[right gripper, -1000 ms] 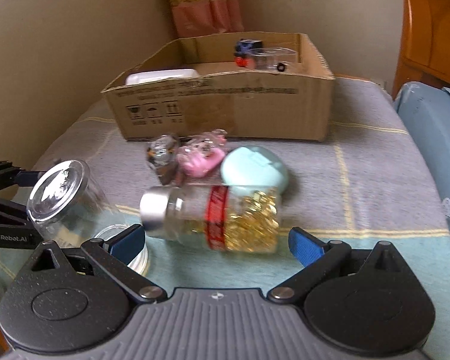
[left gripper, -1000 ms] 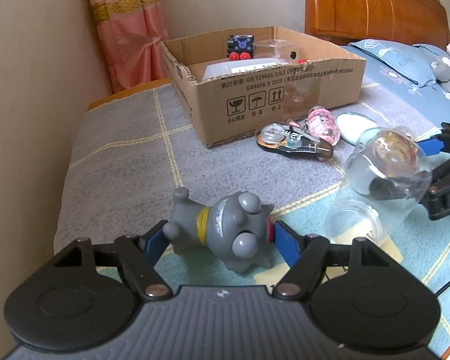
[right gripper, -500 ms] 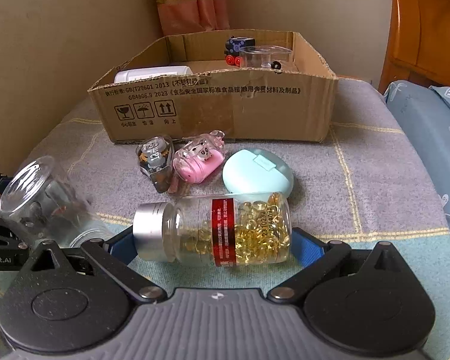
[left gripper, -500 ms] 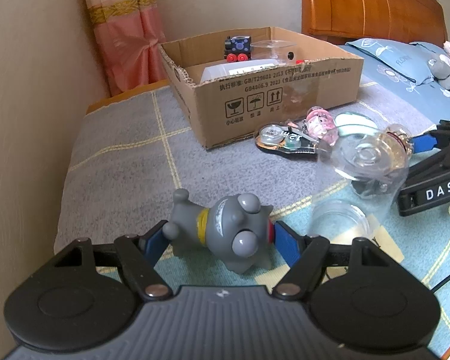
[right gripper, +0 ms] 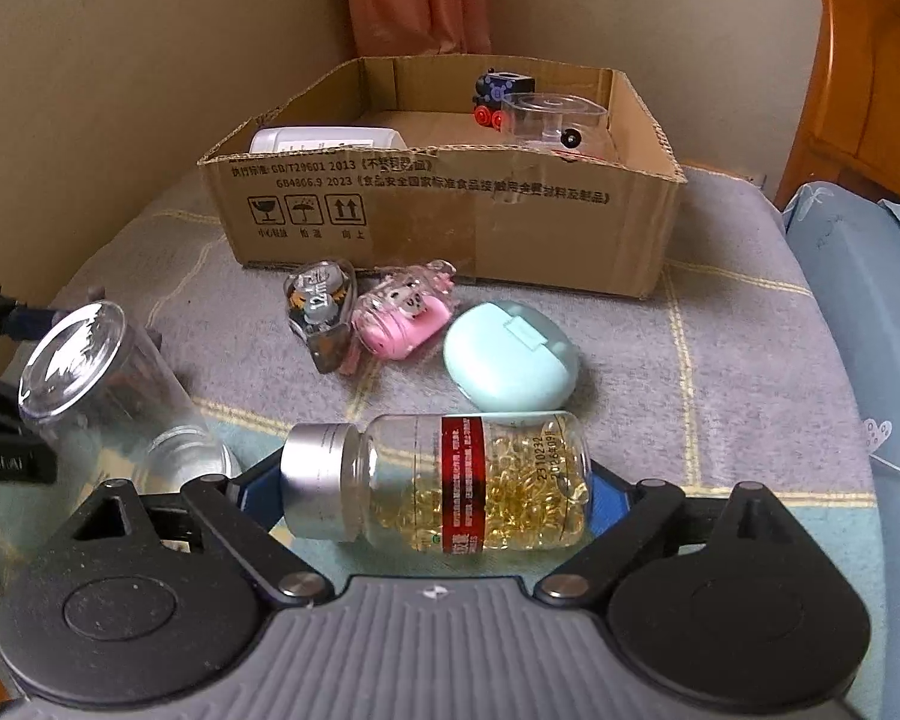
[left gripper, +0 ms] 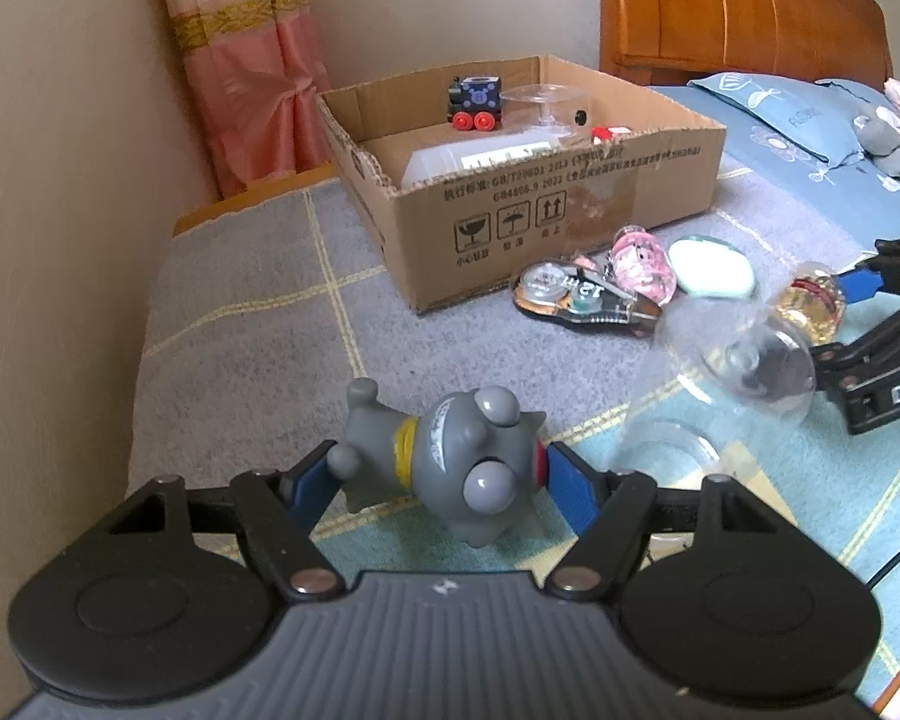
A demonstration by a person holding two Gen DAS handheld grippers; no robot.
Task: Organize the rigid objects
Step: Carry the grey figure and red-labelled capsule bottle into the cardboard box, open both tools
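My left gripper [left gripper: 438,477] is shut on a grey toy figure [left gripper: 444,468] with a yellow collar, held sideways between the blue pads. My right gripper [right gripper: 432,486] is shut on a clear bottle of yellow capsules [right gripper: 450,483] with a silver cap and red label, held sideways; it also shows in the left wrist view [left gripper: 810,303]. The open cardboard box [right gripper: 450,210] stands ahead of both and also shows in the left wrist view [left gripper: 570,210]. It holds a toy train [right gripper: 501,97], a clear tub [right gripper: 555,117] and a white case [right gripper: 324,138].
A clear plastic cup [right gripper: 108,396] stands tilted at the right gripper's left. In front of the box lie a tape dispenser [right gripper: 321,309], a pink toy [right gripper: 402,318] and a mint oval case [right gripper: 510,357]. A wall runs on the left, a blue pillow [left gripper: 810,114] on the right.
The right gripper has closed on the capsule bottle and lifted it toward the box. The clear cup has shifted. The left gripper keeps its hold on the grey figure.
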